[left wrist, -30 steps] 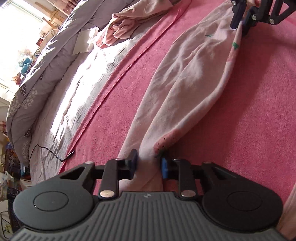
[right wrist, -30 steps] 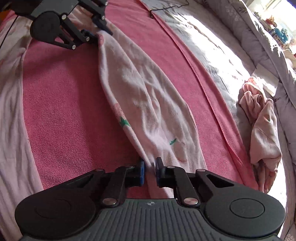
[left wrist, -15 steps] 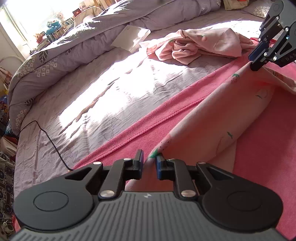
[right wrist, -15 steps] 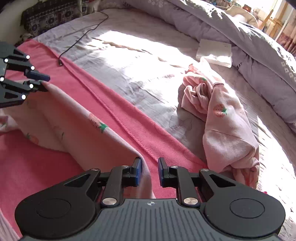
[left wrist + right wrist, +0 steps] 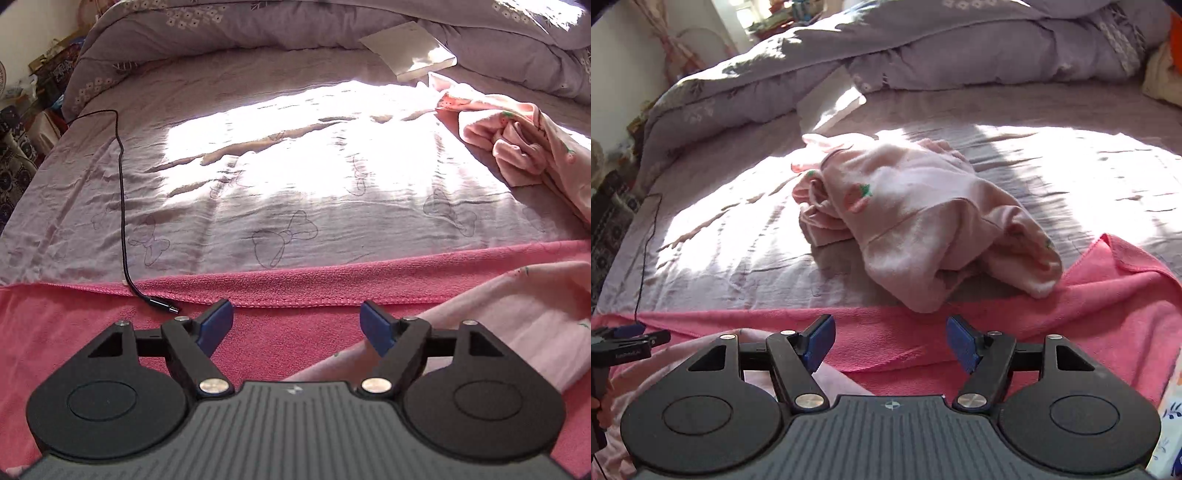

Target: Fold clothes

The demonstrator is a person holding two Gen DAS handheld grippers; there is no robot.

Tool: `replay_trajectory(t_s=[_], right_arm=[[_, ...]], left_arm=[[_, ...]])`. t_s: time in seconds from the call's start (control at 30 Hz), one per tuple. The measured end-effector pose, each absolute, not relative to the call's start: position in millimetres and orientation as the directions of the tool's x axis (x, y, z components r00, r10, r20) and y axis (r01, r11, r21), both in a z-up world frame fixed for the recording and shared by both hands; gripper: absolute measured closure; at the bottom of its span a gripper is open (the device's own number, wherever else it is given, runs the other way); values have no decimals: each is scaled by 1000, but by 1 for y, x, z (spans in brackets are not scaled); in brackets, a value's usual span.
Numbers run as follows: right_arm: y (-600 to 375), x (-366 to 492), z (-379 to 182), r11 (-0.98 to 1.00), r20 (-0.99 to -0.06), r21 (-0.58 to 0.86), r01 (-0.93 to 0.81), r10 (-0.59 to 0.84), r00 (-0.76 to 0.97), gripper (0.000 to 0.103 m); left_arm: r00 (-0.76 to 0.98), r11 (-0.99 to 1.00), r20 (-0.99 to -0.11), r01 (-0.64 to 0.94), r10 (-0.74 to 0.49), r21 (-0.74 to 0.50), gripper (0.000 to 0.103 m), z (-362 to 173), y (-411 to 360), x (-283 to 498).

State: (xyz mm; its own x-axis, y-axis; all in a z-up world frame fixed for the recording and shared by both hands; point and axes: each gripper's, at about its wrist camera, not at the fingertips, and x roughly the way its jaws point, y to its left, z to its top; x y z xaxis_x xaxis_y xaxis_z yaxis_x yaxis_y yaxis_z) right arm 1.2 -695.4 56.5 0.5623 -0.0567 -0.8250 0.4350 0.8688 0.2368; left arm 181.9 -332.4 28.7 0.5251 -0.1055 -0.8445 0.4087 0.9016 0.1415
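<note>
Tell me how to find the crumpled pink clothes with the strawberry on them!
Look at the big bed with the purple sheet. Where the sheet meets the pink towel, a heap of pink clothes sits bunched up in the sun. Unlike the other pink garment lying flatter on the towel, this one is piled high with a strawberry on top.

From my feed: towel (image 5: 1108, 295) spread on the bed (image 5: 295, 177), crumpled garment (image 5: 923, 221) lying behind it, cable (image 5: 122, 206) off left, duvet (image 5: 923, 55) way back.
</note>
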Motion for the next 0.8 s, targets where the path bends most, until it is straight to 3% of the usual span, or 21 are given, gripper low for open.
replay_trajectory(t_s=[0.03, 0.1, 0.27, 0.37, 0.5, 0.57, 0.6, 0.63, 0.7, 0.8], right_arm=[[-708, -6, 56, 841, -835, 232, 489, -86, 543, 41], [-694, -21, 69, 888, -814, 163, 431, -125, 567, 43], [-603, -62, 64, 992, -854, -127, 13, -116, 507, 49], [-550, -74, 36, 968, -889, -187, -167, -95, 448, 53], [-553, -57, 1, 978, -899, -198, -61, -156, 409, 55], [-561, -50, 1, 986, -900, -164, -8, -147, 410, 57], [-565, -46, 1, 989, -900, -147, 18, -141, 411, 73], [-570, -44, 7, 991, -903, -126, 42, -133, 408, 82], [-579, -40, 18, 992, -909, -85, 90, -115, 402, 91], [-615, -45, 53, 965, -902, 50, 256, -67, 426, 92]], left_arm=[[533, 906, -842, 391, -82, 160, 25, 30, -333, 183], [554, 909, -829, 379, -73, 174, 25, 38, -331, 177], [624, 797, -766, 537, -155, 276, 24, 63, -332, 102], [603, 595, -760, 711, -242, 375, 19, 63, -342, 35], [545, 320, -790, 829, -281, 458, 19, 36, -355, -25], [514, 302, -813, 849, -274, 435, 20, 25, -362, -29], [493, 319, -825, 857, -277, 404, 30, 20, -364, -24], [470, 339, -836, 864, -282, 371, 38, 16, -367, -19], [386, 413, -867, 878, -316, 241, 80, 13, -370, -1], [384, 435, -865, 872, -322, 226, 101, 19, -373, 6]])
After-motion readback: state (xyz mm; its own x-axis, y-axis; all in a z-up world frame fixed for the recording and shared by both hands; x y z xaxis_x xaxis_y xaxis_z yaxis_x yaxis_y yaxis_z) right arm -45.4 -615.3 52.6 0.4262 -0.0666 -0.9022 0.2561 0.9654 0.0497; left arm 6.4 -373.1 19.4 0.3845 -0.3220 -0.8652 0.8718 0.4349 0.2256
